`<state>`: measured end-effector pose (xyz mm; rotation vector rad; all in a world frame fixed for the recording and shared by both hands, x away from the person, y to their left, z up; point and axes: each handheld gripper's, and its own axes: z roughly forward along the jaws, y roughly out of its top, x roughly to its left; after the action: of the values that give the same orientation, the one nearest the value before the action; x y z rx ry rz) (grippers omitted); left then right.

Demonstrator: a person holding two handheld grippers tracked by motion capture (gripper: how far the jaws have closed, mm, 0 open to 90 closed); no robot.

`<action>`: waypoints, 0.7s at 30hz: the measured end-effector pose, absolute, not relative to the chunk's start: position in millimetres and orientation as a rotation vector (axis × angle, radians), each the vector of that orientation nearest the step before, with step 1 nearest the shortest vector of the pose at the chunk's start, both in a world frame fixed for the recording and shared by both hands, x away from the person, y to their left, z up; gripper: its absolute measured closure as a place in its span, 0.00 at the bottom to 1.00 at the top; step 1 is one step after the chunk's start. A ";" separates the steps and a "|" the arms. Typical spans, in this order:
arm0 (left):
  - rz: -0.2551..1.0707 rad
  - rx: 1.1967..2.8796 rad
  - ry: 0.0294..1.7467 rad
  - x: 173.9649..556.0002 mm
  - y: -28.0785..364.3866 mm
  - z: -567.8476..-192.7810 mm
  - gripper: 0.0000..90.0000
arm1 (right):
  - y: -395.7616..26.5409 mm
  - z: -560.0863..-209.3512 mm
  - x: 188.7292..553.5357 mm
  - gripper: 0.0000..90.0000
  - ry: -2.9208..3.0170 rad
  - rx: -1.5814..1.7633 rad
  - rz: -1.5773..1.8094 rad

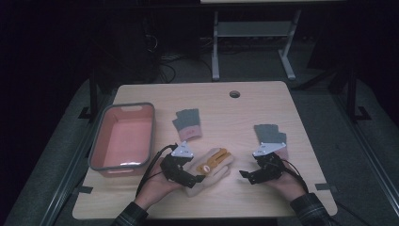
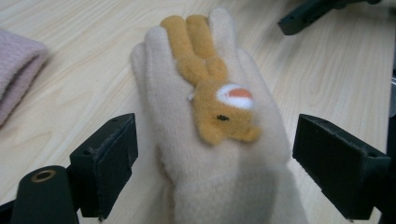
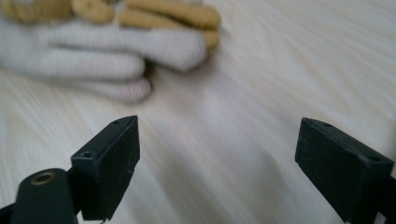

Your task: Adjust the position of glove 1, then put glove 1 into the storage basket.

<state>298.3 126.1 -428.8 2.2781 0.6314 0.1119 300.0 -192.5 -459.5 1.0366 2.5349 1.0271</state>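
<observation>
Both grippers' fingers open, nothing held. Cream glove (image 2: 210, 140) lies loose between left gripper (image 2: 212, 168) fingers, lower centre. Risk: closing pinches one layer, glove slips.

Two black hand-held grippers, left gripper (image 1: 197, 178) and right gripper (image 1: 244, 174), each with blocky matte jaws, a brass-ringed pivot hole, a grey three-cornered top plate and a trailing black cable; the person wears dark plaid sleeves (image 1: 311, 207).
</observation>
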 end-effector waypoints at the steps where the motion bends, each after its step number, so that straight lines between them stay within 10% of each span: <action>1: 0.109 2.280 0.637 298.6 124.4 -430.0 0.15 | -194.0 -461.0 297.6 0.15 2.535 1.039 1.016; 21: 0.081 2.395 0.666 309.3 114.7 -457.5 0.15 | -215.8 -481.1 274.4 0.10 2.508 0.980 1.073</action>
<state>309.3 114.7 -457.5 2.3954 0.6656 0.0815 274.4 -215.8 -481.1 0.9800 2.5077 1.0727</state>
